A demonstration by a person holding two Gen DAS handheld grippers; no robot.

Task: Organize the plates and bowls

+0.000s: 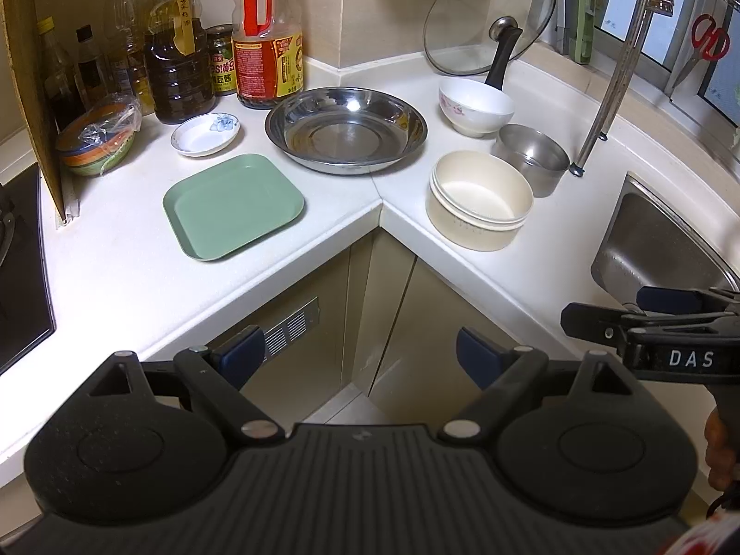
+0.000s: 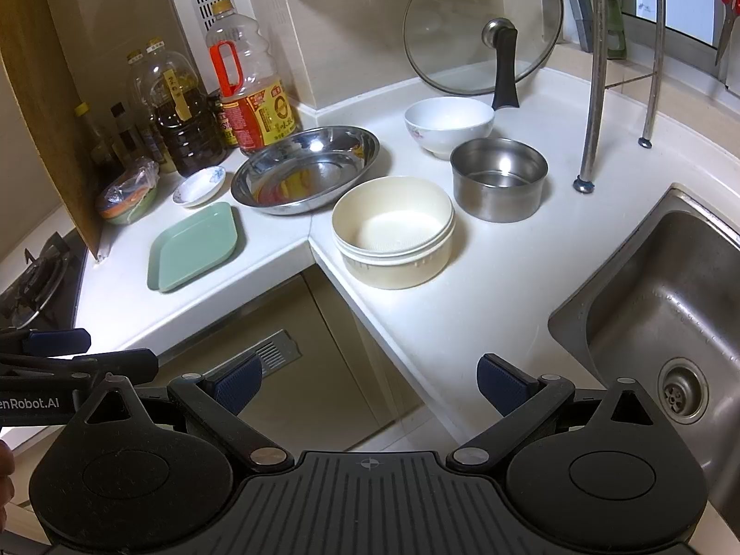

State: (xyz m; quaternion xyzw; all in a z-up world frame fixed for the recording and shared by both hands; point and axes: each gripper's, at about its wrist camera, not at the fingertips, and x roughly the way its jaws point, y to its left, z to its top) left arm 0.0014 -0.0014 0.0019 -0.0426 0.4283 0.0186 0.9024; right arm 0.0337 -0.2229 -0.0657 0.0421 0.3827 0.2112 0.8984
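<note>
On the white corner counter lie a green square plate [image 1: 233, 206] [image 2: 194, 246], a small white saucer [image 1: 205, 135] [image 2: 200, 186], a wide steel dish [image 1: 346, 129] [image 2: 305, 167], a white flowered bowl [image 1: 475, 106] [image 2: 447, 125], a steel bowl [image 1: 531, 157] [image 2: 498, 176] and a cream bowl [image 1: 480, 199] [image 2: 393, 230]. My left gripper [image 1: 360, 355] is open and empty, held in front of the counter corner. My right gripper [image 2: 370, 381] is open and empty, below the counter edge beside the sink. Each gripper shows at the side of the other's view.
Oil and sauce bottles [image 1: 268, 37] stand at the back left, with bagged coloured bowls [image 1: 99, 138] in front. A glass pot lid [image 1: 490, 18] leans on the back wall. A steel sink [image 2: 666, 305] is right, a gas stove [image 2: 32, 277] left, a rack leg [image 2: 594, 92] behind.
</note>
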